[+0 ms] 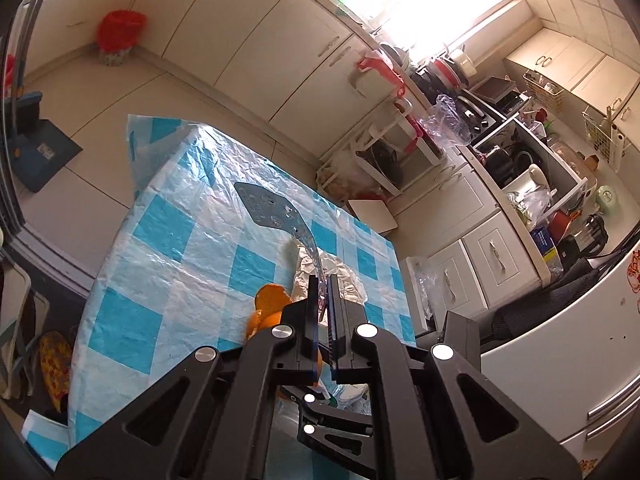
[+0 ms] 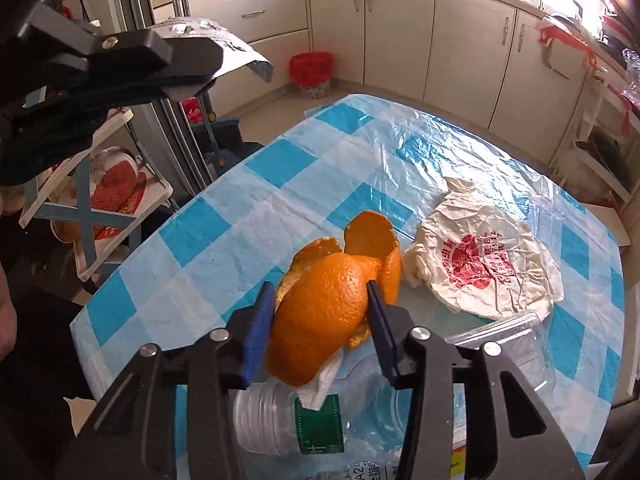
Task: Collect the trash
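My left gripper (image 1: pixel 323 285) is shut on a silvery grey foil wrapper (image 1: pixel 272 210) and holds it up above the table; the same gripper and wrapper (image 2: pixel 224 46) show at the upper left of the right wrist view. My right gripper (image 2: pixel 320 296) is shut on a large orange peel (image 2: pixel 332 300), lifted a little above the table. The peel also shows in the left wrist view (image 1: pixel 270 308). A crumpled white paper wrapper with red print (image 2: pixel 484 268) lies on the blue-and-white checked tablecloth (image 2: pixel 280 164). A clear plastic bottle with a green label (image 2: pixel 304 416) lies under my right gripper.
A red-lined trash bin (image 2: pixel 311 74) stands on the floor by the cream cabinets (image 2: pixel 460 40), also in the left wrist view (image 1: pixel 118 36). A clear plastic container (image 2: pixel 516 344) sits at the table's right. A white fridge (image 1: pixel 560 360) stands to the right. A rack (image 2: pixel 100 200) stands left of the table.
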The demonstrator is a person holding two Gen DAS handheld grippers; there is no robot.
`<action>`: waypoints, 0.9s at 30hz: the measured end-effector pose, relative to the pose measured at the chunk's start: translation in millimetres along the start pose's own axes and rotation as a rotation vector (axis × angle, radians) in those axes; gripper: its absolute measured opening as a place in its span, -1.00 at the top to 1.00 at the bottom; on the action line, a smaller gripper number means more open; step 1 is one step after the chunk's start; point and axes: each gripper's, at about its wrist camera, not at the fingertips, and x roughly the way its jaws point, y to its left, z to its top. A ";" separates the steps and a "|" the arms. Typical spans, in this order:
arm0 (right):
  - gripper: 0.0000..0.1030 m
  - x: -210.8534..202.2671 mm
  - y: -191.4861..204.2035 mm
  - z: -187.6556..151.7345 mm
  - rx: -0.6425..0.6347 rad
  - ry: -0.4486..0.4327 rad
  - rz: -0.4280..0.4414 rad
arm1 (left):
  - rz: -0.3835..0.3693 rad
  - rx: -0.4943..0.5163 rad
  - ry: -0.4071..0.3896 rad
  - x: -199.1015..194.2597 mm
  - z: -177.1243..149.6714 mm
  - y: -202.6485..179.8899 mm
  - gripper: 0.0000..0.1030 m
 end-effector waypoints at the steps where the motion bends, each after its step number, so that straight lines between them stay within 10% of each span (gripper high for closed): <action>1: 0.33 -1.5 -0.4 -0.2 0.004 -0.006 0.017 | 0.001 0.000 0.000 0.0 0.0 0.0 0.93; 27: 0.43 -40.6 -111.4 -35.5 0.823 -0.189 0.843 | 0.015 0.022 0.019 8.0 -7.8 -10.5 0.93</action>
